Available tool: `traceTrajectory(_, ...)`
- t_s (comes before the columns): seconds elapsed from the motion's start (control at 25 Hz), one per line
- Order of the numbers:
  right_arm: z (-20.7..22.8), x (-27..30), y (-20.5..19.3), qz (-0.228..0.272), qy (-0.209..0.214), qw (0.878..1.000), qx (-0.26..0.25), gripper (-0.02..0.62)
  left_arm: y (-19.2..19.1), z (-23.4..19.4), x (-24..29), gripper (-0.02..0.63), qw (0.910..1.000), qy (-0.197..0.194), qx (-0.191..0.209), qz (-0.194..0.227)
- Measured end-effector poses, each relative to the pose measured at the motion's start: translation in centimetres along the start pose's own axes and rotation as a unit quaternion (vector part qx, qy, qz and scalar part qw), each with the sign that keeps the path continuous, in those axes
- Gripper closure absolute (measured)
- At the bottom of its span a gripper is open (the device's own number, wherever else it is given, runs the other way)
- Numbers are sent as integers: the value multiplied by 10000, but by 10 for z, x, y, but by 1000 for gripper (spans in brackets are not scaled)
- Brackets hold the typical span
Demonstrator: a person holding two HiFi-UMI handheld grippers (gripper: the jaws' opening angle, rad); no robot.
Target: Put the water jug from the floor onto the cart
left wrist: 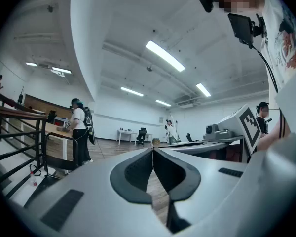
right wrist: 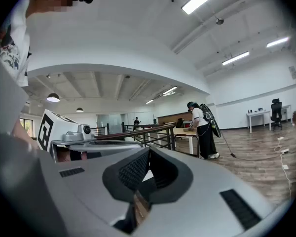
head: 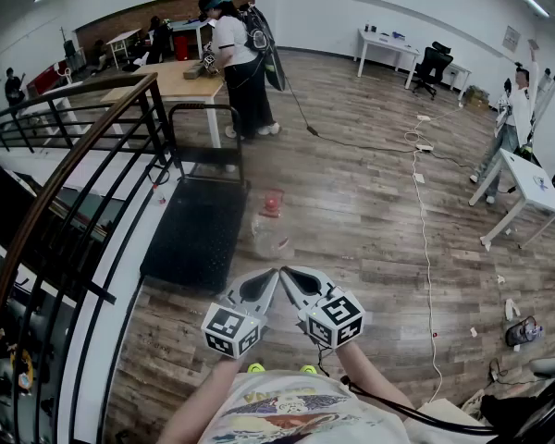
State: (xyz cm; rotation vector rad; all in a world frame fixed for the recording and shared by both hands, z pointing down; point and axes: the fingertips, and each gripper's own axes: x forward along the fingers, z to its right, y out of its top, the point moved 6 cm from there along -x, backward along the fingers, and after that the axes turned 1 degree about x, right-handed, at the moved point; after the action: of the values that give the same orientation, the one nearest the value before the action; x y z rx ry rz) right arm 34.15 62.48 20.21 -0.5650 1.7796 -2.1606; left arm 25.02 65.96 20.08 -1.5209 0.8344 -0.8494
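The water jug (head: 268, 229) lies on its side on the wooden floor in the head view, clear, with a red cap (head: 274, 201) pointing away from me. Just to its left stands the black flat cart (head: 196, 231), with its upright handle (head: 206, 111) at the far end and nothing on its deck. My left gripper (head: 271, 277) (left wrist: 153, 153) and right gripper (head: 289, 275) (right wrist: 148, 154) are held side by side close to my body, short of the jug. Both are shut with nothing between the jaws. Neither gripper view shows the jug.
A dark stair railing (head: 69, 169) runs along the left beside the cart. A person (head: 240, 63) stands at a wooden table (head: 180, 80) beyond it. Cables (head: 422, 206) trail across the floor at the right, near a white table (head: 529, 181) and another person (head: 513, 118).
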Motion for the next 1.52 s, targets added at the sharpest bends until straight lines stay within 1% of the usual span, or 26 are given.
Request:
traceTrajectory(0.2, 2, 0, 1, 4, 11, 10000, -6, 575, 1, 1, 2, 594, 10000, 22, 4, 3)
traceTrajectory(0.44, 0, 6, 2, 98, 49, 9995, 281, 575, 5, -4, -1, 594, 9999, 111, 90, 27)
traceTrajectory(0.64, -1, 11, -1, 68, -37, 9998, 208, 574, 1, -9, -3, 594, 9999, 111, 90, -27)
traceTrajectory(0.8, -2, 17, -4, 30, -57, 9998, 202, 574, -2, -16, -4, 594, 9999, 55, 84, -71)
traceTrajectory(1.12, -8, 21, -6, 12, -232, 9993, 279, 572, -2, -21, -9, 594, 9998, -70, 129, -161)
traceTrajectory(1.52, -22, 34, -6, 55, -495, 9980, 381, 572, 1, -37, -19, 594, 9989, -333, 212, -238)
